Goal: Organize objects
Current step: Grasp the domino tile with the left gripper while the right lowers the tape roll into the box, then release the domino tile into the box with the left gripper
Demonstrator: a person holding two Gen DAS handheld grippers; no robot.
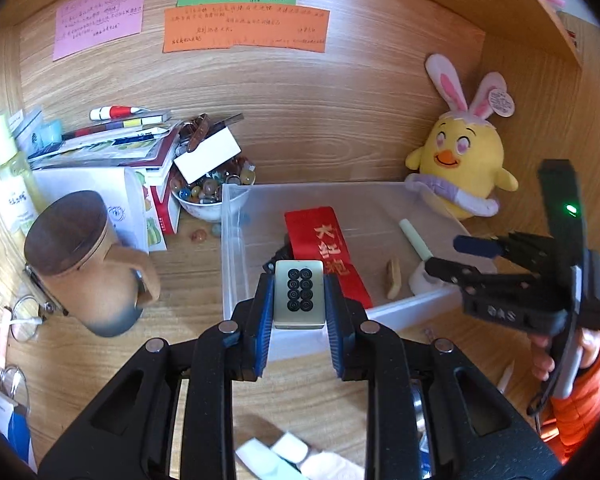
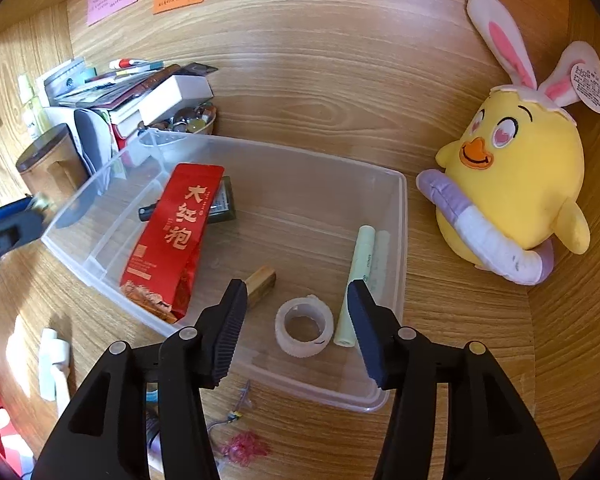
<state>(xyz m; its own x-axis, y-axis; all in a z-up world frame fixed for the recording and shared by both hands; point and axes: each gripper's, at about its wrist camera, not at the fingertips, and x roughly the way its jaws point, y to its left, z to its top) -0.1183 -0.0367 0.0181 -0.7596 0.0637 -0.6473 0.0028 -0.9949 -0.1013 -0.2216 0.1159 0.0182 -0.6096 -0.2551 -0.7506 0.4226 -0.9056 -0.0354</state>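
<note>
The left tool was clamped on a mahjong tile, its blue pads pressing the tile's two sides, the face with eight dark circles turned up toward the camera. The tile hung over the near wall of a clear plastic bin that sat on the wooden tabletop. The right tool stood with its fingers apart and nothing between them, poised above the near end of the same bin. Inside the bin lay a red tea packet with gold characters, resting partly over a dark box. A small wooden block lay near the packet's lower end, a roll of clear tape sat near the front wall, and a pale green tube lay along the right wall just beside the tape. To the right of the bin a yellow plush chick with rabbit ears leaned in the corner. To the left stood a brown mug with a dark lid, a bowl of marbles touching the bin's far corner, and a stack of books. Coloured notes were stuck on the back wall.
</note>
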